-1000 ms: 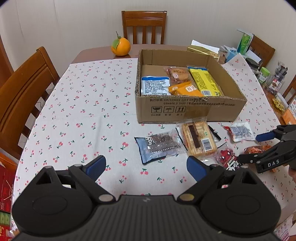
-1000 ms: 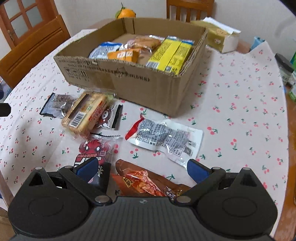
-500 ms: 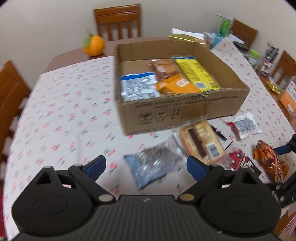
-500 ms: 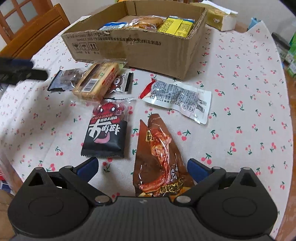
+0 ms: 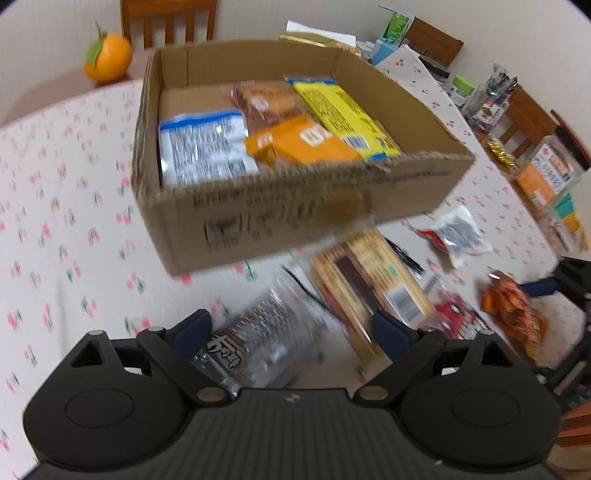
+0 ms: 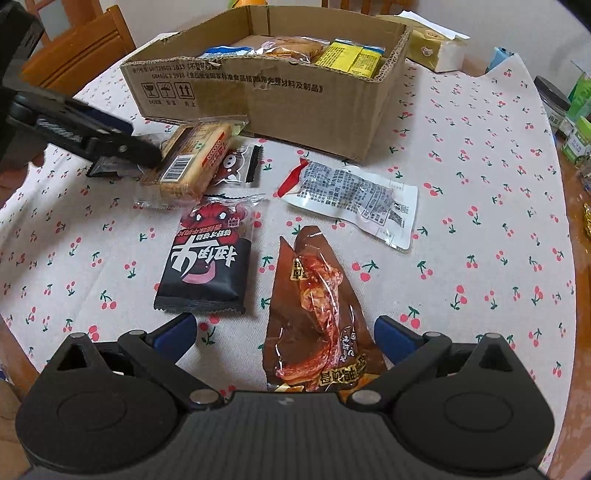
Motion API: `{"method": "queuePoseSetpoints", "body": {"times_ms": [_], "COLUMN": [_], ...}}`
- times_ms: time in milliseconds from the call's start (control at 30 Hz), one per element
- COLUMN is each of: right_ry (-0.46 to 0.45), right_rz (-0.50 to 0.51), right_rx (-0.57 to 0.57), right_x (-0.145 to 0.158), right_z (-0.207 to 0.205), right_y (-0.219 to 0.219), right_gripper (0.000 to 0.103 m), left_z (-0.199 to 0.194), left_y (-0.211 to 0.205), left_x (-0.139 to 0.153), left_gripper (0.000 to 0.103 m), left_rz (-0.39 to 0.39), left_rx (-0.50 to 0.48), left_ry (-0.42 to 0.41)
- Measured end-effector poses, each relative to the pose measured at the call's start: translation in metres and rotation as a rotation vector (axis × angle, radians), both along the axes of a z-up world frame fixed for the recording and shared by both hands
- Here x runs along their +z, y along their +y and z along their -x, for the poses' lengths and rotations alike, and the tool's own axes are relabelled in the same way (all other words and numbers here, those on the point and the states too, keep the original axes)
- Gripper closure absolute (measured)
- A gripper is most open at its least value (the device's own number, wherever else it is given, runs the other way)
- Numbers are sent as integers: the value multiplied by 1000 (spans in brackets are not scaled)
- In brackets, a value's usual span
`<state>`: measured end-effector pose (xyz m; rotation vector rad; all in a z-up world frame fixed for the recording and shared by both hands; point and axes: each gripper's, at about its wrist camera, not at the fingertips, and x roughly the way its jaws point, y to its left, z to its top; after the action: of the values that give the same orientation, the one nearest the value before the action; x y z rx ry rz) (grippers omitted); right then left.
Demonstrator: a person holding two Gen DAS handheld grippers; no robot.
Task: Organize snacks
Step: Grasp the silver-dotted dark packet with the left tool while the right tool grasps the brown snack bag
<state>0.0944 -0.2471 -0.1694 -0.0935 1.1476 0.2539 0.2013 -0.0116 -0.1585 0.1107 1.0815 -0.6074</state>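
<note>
A cardboard box [image 5: 280, 206] [image 6: 258, 92] holds several snack packs. In front of it lie loose snacks. My left gripper [image 5: 291, 334] is open, its jaws either side of a grey-blue packet [image 5: 258, 339], next to a biscuit pack [image 5: 369, 284] [image 6: 192, 162]. In the right wrist view the left gripper [image 6: 140, 147] reaches over that packet [image 6: 110, 168]. My right gripper [image 6: 284, 332] is open around the near end of a brown meat snack pack [image 6: 314, 314]. A black-red packet [image 6: 210, 254] and a white packet [image 6: 358, 195] lie nearby.
An orange [image 5: 107, 55] sits beyond the box. Wooden chairs [image 5: 170, 18] stand around the table. Jars, boxes and clutter [image 5: 546, 173] crowd the right side. A white carton [image 6: 436, 48] lies behind the box. The cherry-print tablecloth [image 5: 55, 221] covers the table.
My left gripper moved forward and down until its open jaws flank the grey-blue packet. My right gripper pulled back slightly; the brown pack stays between its jaws.
</note>
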Motion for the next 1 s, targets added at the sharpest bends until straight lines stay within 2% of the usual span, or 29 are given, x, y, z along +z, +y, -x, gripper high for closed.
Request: {"method": "queuePoseSetpoints", "body": {"times_ms": [133,300,400,467,567,667,800,867,1000], "right_ry": [-3,-6,-9,-9,-13,3,15,15,4], "right_rz": [10,31,52,50,50,54,57,56,67], "right_rx": [3,16,30,26,19,18,46,47,12], "right_x": [-1,-2,-2,-2,-2,-1,0,0,0], "right_z": [-1,-2,0,0,2,6,12,11,7], "right_y": [0,3,6,5,5,7,10,10,2], "right_gripper": [0,0,0,0,0,0,0,0,0], "left_z": [20,25,26,28,33,43,42,41,44], "left_y": [1,-6,-8,-6,-4,-8,-10,-10,-9], "left_x": [3,1,-2,-2,-2,-1,-2,-2,-1], "left_gripper": [10,10,14,25,25,25,27,34,38], "left_rz": [-26,-126,-165,-168,-141,-130,-158,-163,-176], "left_rx": [-81,-109,-143,-148,-150,-192,-149,-124,-113], "left_ry": [17,-66,-95,-102,-65,-46,-66,-82,-103]}}
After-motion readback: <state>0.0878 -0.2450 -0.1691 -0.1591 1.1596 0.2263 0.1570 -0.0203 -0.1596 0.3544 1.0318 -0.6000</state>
